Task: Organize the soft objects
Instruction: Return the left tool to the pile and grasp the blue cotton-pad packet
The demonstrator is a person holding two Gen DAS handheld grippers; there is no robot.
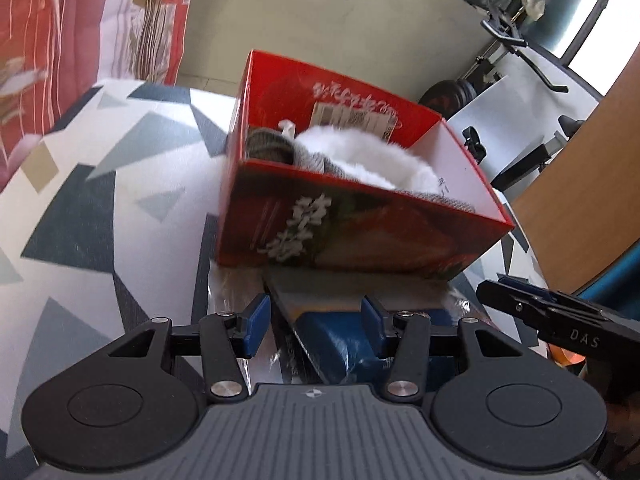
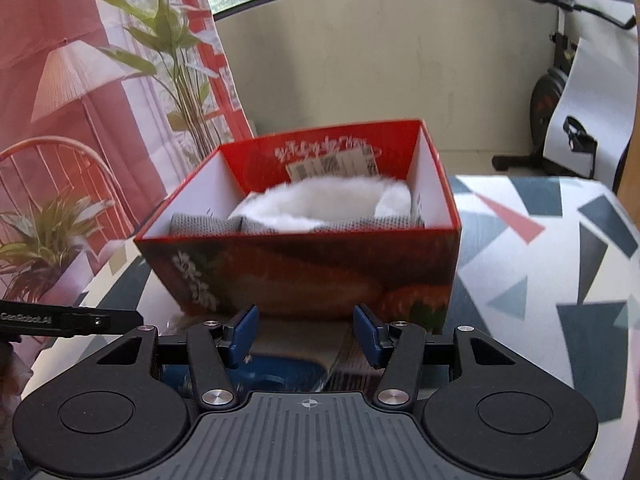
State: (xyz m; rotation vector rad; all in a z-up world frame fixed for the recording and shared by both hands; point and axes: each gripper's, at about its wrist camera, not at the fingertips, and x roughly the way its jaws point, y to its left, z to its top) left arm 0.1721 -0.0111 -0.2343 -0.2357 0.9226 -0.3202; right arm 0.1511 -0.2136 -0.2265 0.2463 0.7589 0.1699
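**Packing soft items into the red box: both tongs empty**

Holding nothing, the left gripper (image 1: 316, 320) stands part-open, its blue pads apart with only a blue wrapped packet (image 1: 344, 344) lying beneath them on the table (image 1: 80, 208). The right gripper (image 2: 306, 330) is likewise part-open and empty; whether either pad touches the packet cannot be told. At 12 o'clock from both grippers sits the red box (image 2: 304, 276), open-topped. Inside it a white fluffy item (image 2: 320, 200) lies on top of a grey knitted piece (image 2: 200, 224), the latter spreading toward 9 o'clock in the left view. Judged from this layout, at least two soft things are already stowed. What is left appears to be the packet just before the box, at 6 o'clock from it; no other loose soft object shows on the patterned cloth.
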